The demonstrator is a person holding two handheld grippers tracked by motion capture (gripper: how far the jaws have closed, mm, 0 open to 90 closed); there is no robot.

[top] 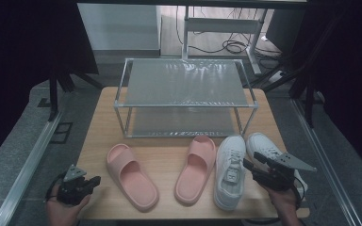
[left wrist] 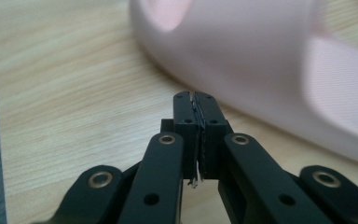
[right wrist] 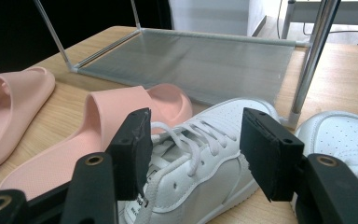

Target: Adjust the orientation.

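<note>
The left white sneaker [top: 230, 170] is lying on the table [top: 169, 160] at about 5 o'clock from the table's middle, toe pointing toward 12 o'clock, its laces [right wrist: 186, 135] showing in the right gripper view. The right gripper [top: 251, 170] is hovering at this sneaker's 3 o'clock side, jaws released and standing wide; in the right gripper view the sneaker's laced top is sitting in the gap between them, and the pads are not pressing on it. The right white sneaker [top: 264, 145] is lying just beside, partly under that gripper. At 9 o'clock of the left sneaker, touching or nearly so, the right pink slide [top: 197, 168] is resting, and farther toward 9 o'clock the left pink slide [top: 131, 175] is lying tilted. The left gripper [top: 93, 181] is waiting near the table's 7 o'clock corner, jaws clenched on nothing, pointing at that slide. At 12 o'clock a two-tier metal shoe rack [top: 186, 82] is standing on the table.
</note>
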